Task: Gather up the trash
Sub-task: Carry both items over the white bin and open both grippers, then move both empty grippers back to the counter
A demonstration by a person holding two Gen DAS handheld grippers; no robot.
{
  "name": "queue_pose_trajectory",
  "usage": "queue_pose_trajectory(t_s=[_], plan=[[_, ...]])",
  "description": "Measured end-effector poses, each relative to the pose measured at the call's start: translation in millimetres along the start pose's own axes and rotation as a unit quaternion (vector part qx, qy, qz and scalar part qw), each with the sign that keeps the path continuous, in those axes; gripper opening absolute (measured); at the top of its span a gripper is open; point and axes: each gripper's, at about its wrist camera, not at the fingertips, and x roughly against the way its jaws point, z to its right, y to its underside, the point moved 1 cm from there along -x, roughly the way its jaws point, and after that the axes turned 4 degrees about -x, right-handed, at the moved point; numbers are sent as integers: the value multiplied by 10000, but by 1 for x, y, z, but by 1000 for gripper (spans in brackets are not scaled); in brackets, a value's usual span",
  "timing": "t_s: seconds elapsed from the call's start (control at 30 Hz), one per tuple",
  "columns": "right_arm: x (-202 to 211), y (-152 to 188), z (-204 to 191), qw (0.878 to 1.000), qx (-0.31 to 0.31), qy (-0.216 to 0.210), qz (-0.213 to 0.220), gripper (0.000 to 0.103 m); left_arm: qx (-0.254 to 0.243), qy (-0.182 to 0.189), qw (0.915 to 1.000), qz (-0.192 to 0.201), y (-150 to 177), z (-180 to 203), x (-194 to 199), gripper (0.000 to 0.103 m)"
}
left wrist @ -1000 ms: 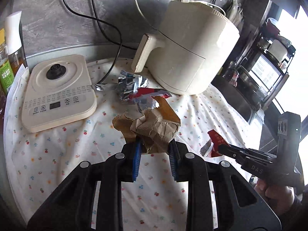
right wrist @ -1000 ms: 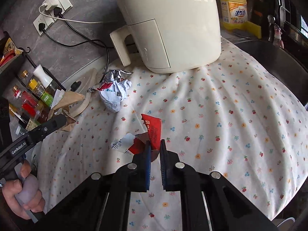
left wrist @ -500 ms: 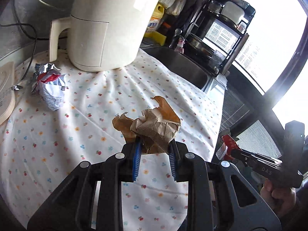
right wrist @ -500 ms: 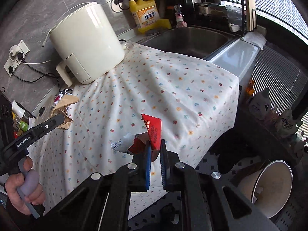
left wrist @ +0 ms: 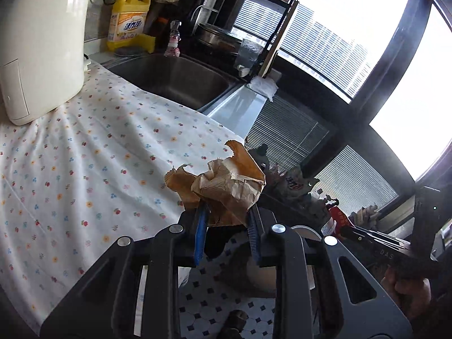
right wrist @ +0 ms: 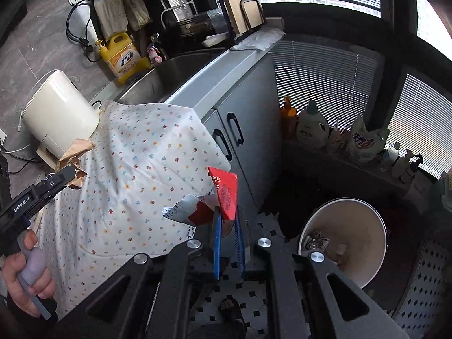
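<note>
Above tiled floor (right wrist: pixel 262 308), left gripper (left wrist: pixel 227 220) pinches brown paper (left wrist: pixel 226 186), right gripper (right wrist: pixel 227 223) red wrapper (right wrist: pixel 226 192)

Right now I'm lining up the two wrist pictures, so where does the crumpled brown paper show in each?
Left wrist: crumpled brown paper sits centre frame, clamped in the left gripper.
Right wrist: same paper at the left edge, over the floral cloth, at the tip of the left gripper.
Shared landmark: yellow detergent jug beside the sink.
</note>
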Motion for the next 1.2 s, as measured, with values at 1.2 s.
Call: queue_pose_trajectory(t_s=[1.2], plan=[[41, 19, 280, 9952, -642, 631, -372, 41, -383, 775, 9844, -1532, 103, 264, -176, 26]])
